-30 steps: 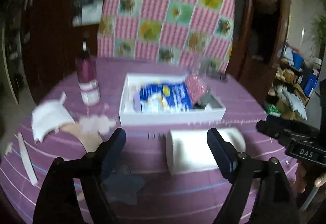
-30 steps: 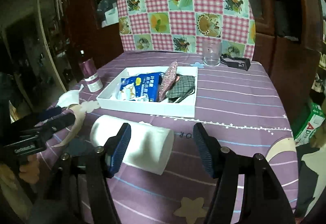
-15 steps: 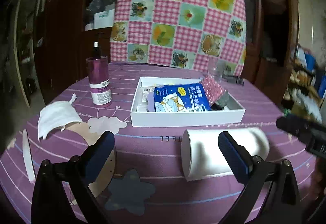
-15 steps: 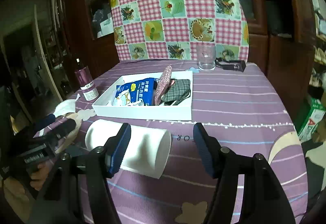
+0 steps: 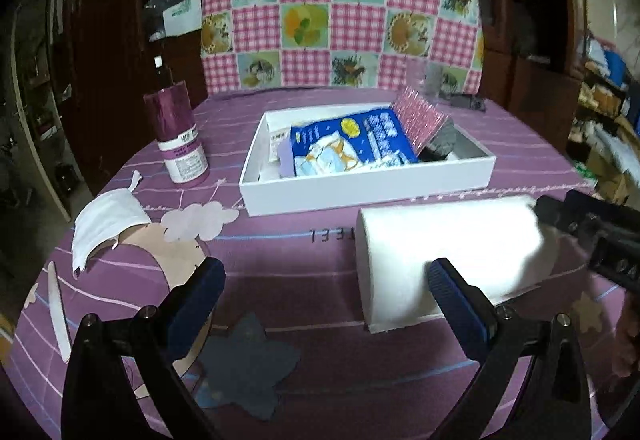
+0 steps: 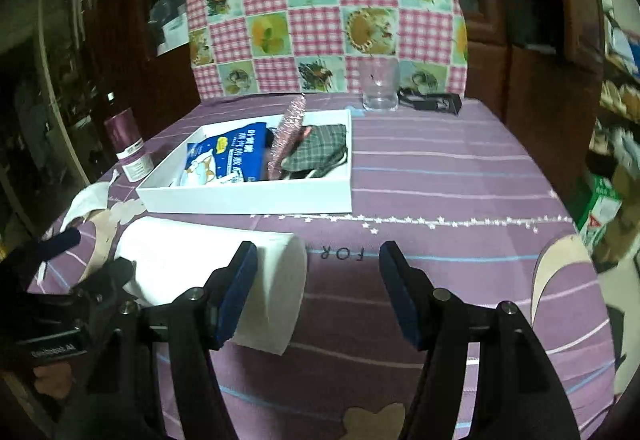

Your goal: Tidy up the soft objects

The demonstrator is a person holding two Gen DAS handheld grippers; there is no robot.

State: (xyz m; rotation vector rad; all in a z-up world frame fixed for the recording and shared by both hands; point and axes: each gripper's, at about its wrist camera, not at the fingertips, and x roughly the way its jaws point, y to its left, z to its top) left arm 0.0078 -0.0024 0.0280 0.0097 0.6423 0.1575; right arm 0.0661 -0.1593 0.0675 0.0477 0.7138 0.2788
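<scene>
A white paper roll [image 5: 452,252] lies on its side on the purple tablecloth, in front of a white box [image 5: 360,190]. The box holds a blue packet [image 5: 352,148], a pink glittery pouch [image 5: 418,120] and a grey checked cloth [image 6: 316,152]. A white face mask [image 5: 106,222] lies at the left. My left gripper [image 5: 324,304] is open and empty, just left of the roll's near end. My right gripper [image 6: 314,292] is open and empty at the roll's [image 6: 208,260] other end, its left finger in front of the roll.
A purple bottle [image 5: 180,136] stands left of the box. A clear glass [image 6: 378,84] and a black object [image 6: 434,102] sit at the table's far side. A white strip [image 5: 56,316] lies near the left edge. A checked cloth hangs behind the table.
Both grippers have moved in closer to the paper roll, which now looms larger in each view. Nothing was taken hold of.
</scene>
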